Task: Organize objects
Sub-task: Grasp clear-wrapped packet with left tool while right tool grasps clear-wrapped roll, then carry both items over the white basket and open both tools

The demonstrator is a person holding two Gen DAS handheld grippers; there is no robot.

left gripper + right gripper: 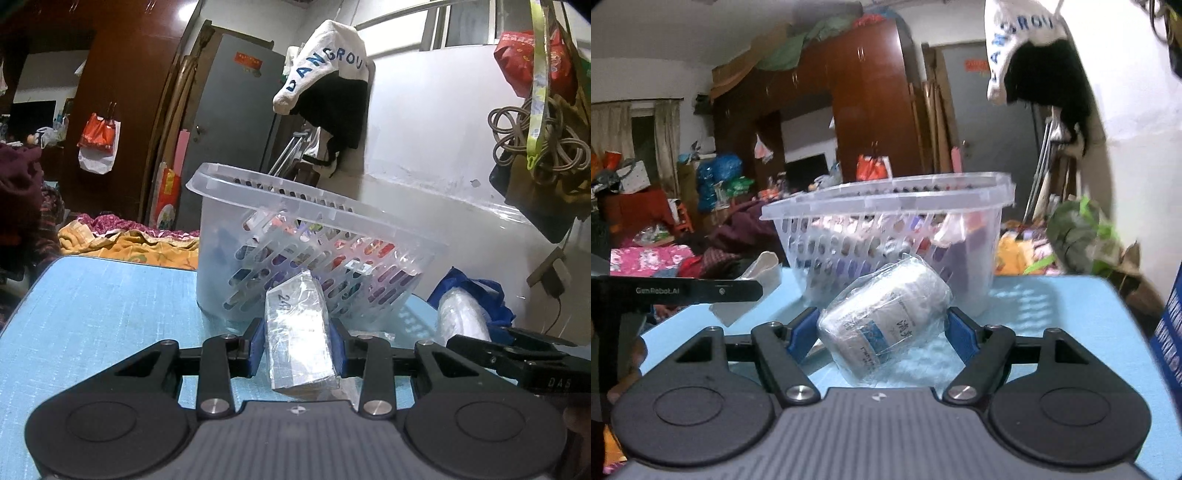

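Item one: a flat rectangular packet in crinkled clear film (299, 332), clamped between the blue pads of my left gripper (297, 345), just in front of the basket (295, 236). Item two: a squat white cylindrical jar in glossy plastic wrap (886, 325), tilted between the jaws of my right gripper (882, 332); both pads seem to press it, though glare blurs the contact. Basket: translucent, slotted walls, on the pale blue textured tabletop (103, 302). Both grippers point slightly downward.

"DANGROU" on hanging garment (325, 70); "GenRobot.AI" on black bar (676, 291).
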